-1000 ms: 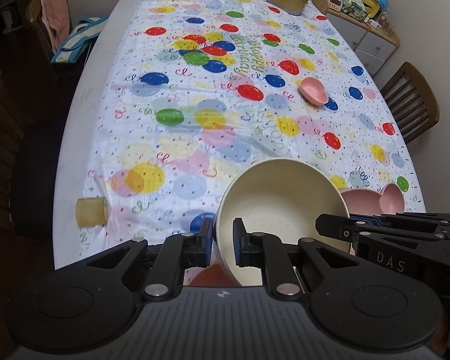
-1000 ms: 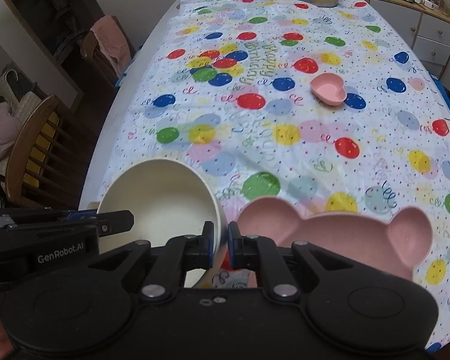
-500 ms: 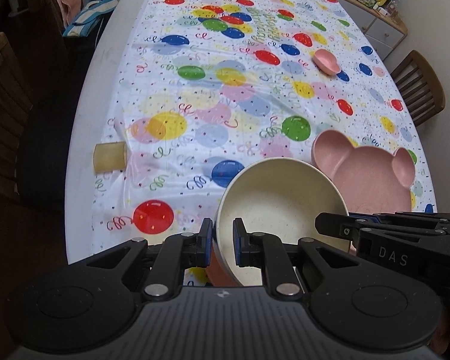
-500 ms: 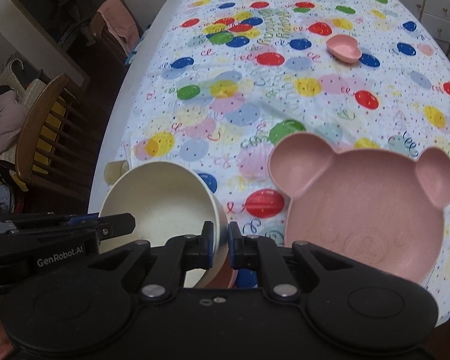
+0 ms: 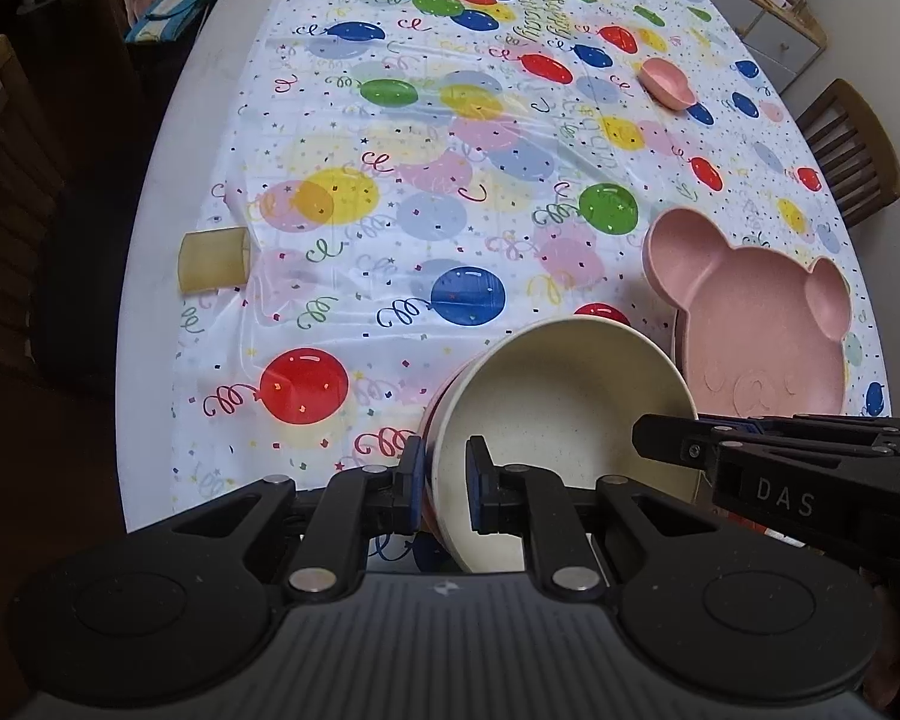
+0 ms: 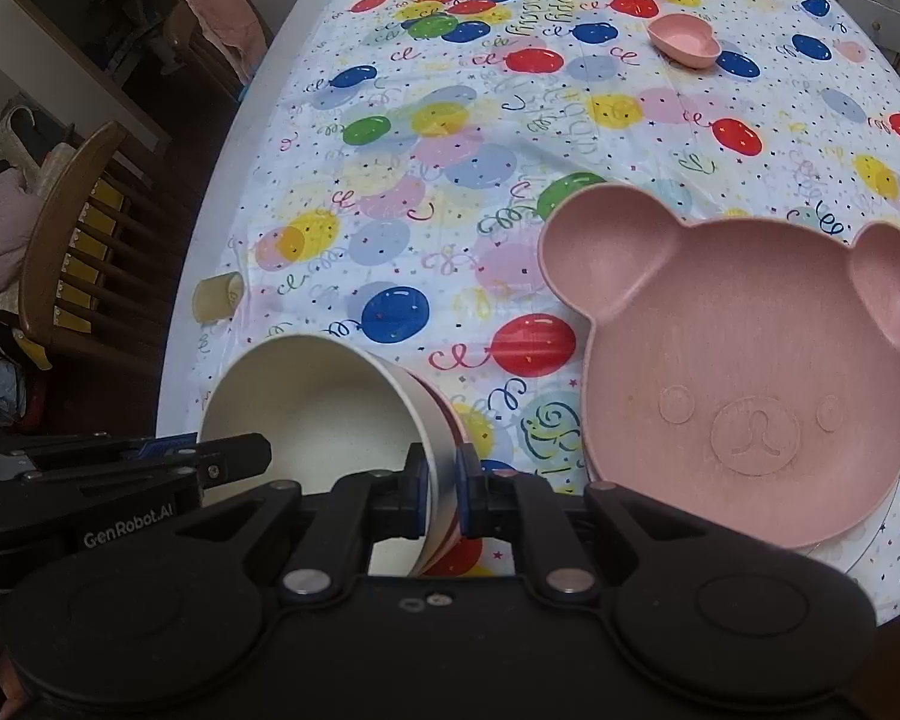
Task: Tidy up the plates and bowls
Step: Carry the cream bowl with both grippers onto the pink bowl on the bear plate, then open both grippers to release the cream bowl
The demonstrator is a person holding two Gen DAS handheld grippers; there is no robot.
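Both tools, left tool (image 5: 441,489) and right tool (image 6: 440,495), are clamped on opposite rims of a tilted cream bowl (image 5: 561,414) held above the surface (image 5: 150,252), beside the pink bear-shaped plate (image 6: 744,372). If 1 grip slips, the nested bowls could be dropped. "DAS", "GenRobot.AI" and "Happy Birthday" can be read.

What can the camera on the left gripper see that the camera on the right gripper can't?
Only the left wrist view shows the brown wooden chair past the table's right edge and the striped blue bag on the left.

Only the right wrist view shows the wooden chair with yellow slats on the left.

Both show the cream round bowl, stacked on a reddish bowl and clamped by both grippers, the pink bear-shaped plate, the small pink heart-shaped dish and the balloon-print tablecloth.
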